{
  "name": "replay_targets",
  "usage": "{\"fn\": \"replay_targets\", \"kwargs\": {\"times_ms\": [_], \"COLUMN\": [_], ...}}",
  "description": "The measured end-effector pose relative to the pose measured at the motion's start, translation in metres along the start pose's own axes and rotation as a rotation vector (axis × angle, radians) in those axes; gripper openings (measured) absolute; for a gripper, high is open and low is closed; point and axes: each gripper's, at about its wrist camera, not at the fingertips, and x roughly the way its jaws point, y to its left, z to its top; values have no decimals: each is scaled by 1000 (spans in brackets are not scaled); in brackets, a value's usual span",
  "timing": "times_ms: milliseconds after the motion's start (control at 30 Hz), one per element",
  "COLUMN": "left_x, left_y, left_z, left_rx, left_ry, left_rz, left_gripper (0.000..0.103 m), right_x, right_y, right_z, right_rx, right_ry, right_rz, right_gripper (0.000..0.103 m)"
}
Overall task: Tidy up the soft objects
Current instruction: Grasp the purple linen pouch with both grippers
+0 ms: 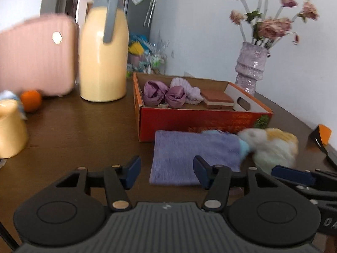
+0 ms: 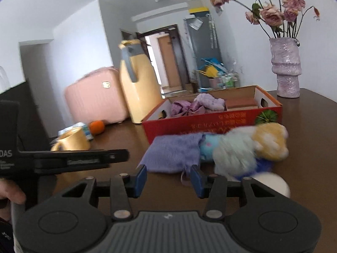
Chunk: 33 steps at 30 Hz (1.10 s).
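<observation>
Left gripper (image 1: 166, 171) had its jaws spread, nothing between the blue pads, held over the dark wood desk (image 1: 84, 130). The folded purple towel (image 1: 189, 154) lay flat on the desk just ahead; its near edge ran toward the right pad, and the left pad was over bare desk beside it. Contact with the cloth couldn't be judged, motion blur.

Right gripper (image 2: 168, 178) also had its jaws spread and empty. The towel's near edge sat right ahead of the gap, a loose loop hanging by the right pad. A fluffy plush toy (image 2: 248, 149), pale green, cream, yellow and blue, lay against the towel's right side, ahead and right of these jaws. Partly overlapping the towel, from what showed.

Both soft items sat just in front of the red cardboard box (image 1: 200, 119), the towel's far edge against the box wall. Inside the box: two purple fabric bundles (image 1: 164, 93), a lilac ruffled cloth (image 1: 185, 88) and a brown-and-cream sponge block (image 1: 219, 100).

Left of the box: cream thermos jug (image 1: 104, 48), pink case (image 1: 35, 54), an orange (image 1: 31, 100), yellow mug (image 1: 10, 130). A purple vase (image 1: 250, 67) of dried roses stood behind the box.
</observation>
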Motion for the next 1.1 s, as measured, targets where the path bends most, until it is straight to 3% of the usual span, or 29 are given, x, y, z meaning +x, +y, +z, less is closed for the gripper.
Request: {"fn": "replay_targets", "kwargs": {"times_ms": [233,267,300,400,467,567,700,833,967,1100], "left_x": [61,64,66,66,65,54,8,-56,-108,-130], "left_y": [33,36,39,44,43,42,23,0,-22,-42], "left_z": [9,8,7,7,6,7,7,-19,-63,-105], "left_rx": [-121,-140,-164,-191,-176,-179,-91,-66,-106,-121], "left_ry": [81,86,90,115,120,99,-5,-47,-39,8], "left_rz": [-114,-129,-145,-176,-147,-154,-172,-144,-187,-193], "left_gripper": [61,55,42,16,7,4,3,3,3,3], "right_x": [87,95,102,110,113,112,87,38,-24,-63], "right_y": [-4,-5,-5,-8,-6,-2,5,13,13,8], "right_z": [25,27,28,29,29,29,34,33,18,-9], "right_rx": [11,-1,-14,-33,-52,-77,-86,-148,-204,-217], "right_ry": [30,37,41,50,48,44,-1,-30,10,86], "right_rz": [-183,-206,-221,-203,-210,-202,-145,-70,18,52], "right_gripper": [45,45,44,24,21,15,13,13,13,13]}}
